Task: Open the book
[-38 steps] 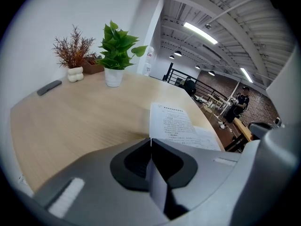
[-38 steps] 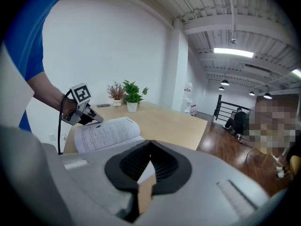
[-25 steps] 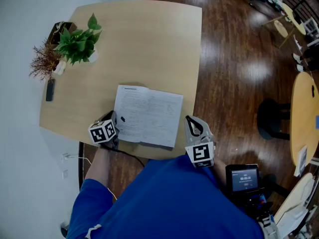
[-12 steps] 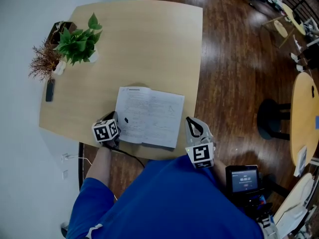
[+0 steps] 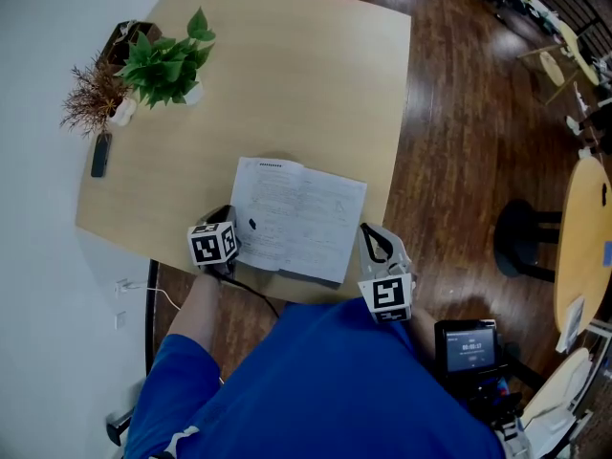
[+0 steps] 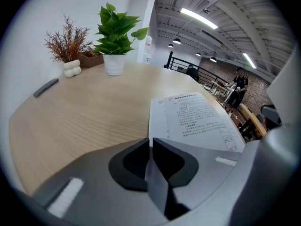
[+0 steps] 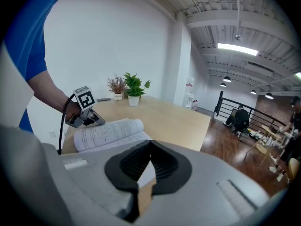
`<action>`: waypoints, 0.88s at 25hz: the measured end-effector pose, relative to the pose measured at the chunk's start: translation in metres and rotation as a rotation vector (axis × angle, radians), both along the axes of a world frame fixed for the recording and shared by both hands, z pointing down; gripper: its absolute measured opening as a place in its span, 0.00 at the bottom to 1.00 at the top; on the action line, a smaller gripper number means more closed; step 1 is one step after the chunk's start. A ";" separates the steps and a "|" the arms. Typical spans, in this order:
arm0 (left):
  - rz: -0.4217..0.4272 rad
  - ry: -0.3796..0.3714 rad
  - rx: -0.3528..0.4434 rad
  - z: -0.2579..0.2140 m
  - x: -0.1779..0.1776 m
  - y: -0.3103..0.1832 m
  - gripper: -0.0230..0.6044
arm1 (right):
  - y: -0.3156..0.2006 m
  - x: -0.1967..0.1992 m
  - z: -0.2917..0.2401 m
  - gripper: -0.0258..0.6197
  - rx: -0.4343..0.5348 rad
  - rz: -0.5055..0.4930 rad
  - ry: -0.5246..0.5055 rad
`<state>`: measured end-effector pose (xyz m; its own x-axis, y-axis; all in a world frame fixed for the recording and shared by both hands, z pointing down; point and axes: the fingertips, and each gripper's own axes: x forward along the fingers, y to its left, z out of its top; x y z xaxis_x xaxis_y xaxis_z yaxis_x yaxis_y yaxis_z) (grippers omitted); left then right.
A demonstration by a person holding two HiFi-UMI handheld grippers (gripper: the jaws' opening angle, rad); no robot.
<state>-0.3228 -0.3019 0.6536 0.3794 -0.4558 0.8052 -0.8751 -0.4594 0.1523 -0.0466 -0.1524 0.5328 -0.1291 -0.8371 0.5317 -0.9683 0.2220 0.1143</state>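
Here, open book (image 5: 298, 220), spine pointing away; left tongs (image 6: 151, 144) parting around its edge, right tongs (image 7: 150, 147) closed, empty.

table (image 5: 287, 75): pale wood-grain top, matt, smooth, fine straight grain seen.
book (image 5: 296, 213): white paper pages, matt, printed.
floor (image 5: 459, 113): dark wood planks, glossy, lights reflected.
right gripper (image 7: 150, 144): shell seen as matt grey plastic, pads black and ribbed.
plant pot (image 6: 114, 64): white, smooth, taken as ceramic.
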 end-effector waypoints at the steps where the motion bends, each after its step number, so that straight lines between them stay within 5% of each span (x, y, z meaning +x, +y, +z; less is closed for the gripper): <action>1: 0.000 -0.003 0.003 0.000 0.000 0.001 0.09 | -0.001 -0.001 -0.001 0.04 -0.006 -0.005 0.000; 22: -0.058 -0.055 0.091 -0.020 -0.030 0.014 0.07 | -0.008 -0.014 -0.001 0.04 -0.022 -0.055 0.012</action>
